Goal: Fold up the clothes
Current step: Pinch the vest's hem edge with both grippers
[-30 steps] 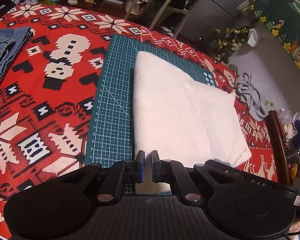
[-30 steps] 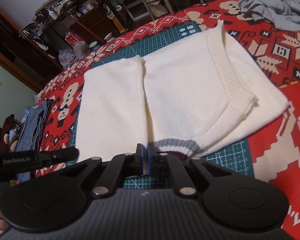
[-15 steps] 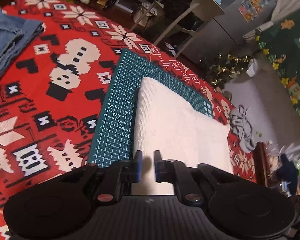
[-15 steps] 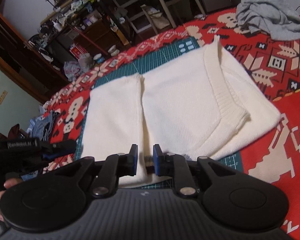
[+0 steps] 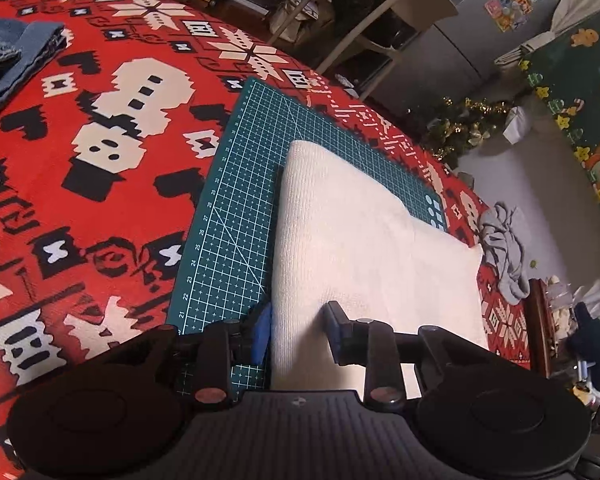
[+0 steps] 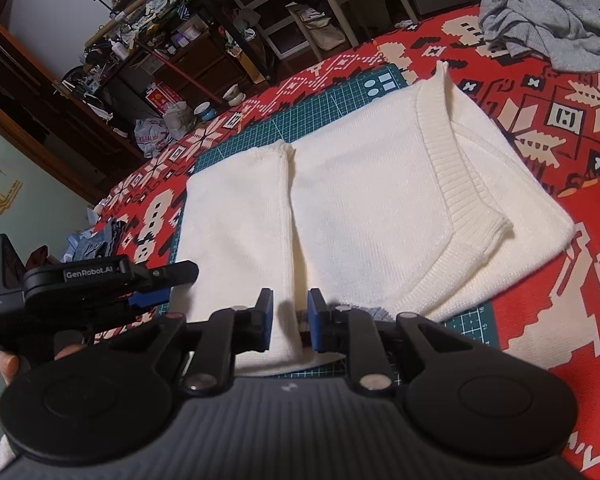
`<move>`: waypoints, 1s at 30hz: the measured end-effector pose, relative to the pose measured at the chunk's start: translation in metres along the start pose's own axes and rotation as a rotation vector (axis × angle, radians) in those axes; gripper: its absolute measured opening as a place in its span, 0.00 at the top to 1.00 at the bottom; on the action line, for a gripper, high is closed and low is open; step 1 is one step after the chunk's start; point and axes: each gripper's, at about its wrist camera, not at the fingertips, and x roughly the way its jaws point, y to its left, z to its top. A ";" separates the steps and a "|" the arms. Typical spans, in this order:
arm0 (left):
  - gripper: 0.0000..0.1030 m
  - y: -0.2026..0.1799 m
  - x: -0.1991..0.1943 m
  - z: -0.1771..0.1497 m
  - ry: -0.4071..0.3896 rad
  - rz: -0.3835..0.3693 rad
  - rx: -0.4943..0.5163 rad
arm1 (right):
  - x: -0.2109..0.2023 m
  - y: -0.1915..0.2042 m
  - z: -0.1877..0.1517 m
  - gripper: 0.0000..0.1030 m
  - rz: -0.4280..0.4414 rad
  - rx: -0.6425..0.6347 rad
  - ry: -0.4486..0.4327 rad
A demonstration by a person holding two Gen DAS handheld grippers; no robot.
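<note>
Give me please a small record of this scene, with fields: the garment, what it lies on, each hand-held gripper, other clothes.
garment: white sweater, folded, flat
support: green cutting mat on red patterned cloth
left hand-held gripper: open, at the sweater's near edge, gripping nothing
right hand-held gripper: open, over the near edge, gripping nothing
other clothes: grey garment crumpled far right; denim far left

The near hem of the folded cream knit sweater (image 6: 364, 208) disappears behind the black right gripper (image 6: 290, 320), folded blue denim (image 5: 8, 64) is cut by the left view's edge, and far shelf clutter is too small to identify.
</note>
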 end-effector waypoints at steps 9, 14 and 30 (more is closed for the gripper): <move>0.84 -0.012 -0.011 0.004 -0.072 0.143 0.092 | 0.004 0.003 0.000 0.78 0.017 -0.002 0.005; 0.82 0.005 -0.018 0.012 -0.049 0.120 0.025 | 0.007 0.009 0.000 0.78 0.067 -0.002 -0.006; 0.97 0.006 -0.025 -0.012 -0.002 0.023 -0.060 | 0.042 0.024 -0.012 1.00 0.078 -0.058 0.028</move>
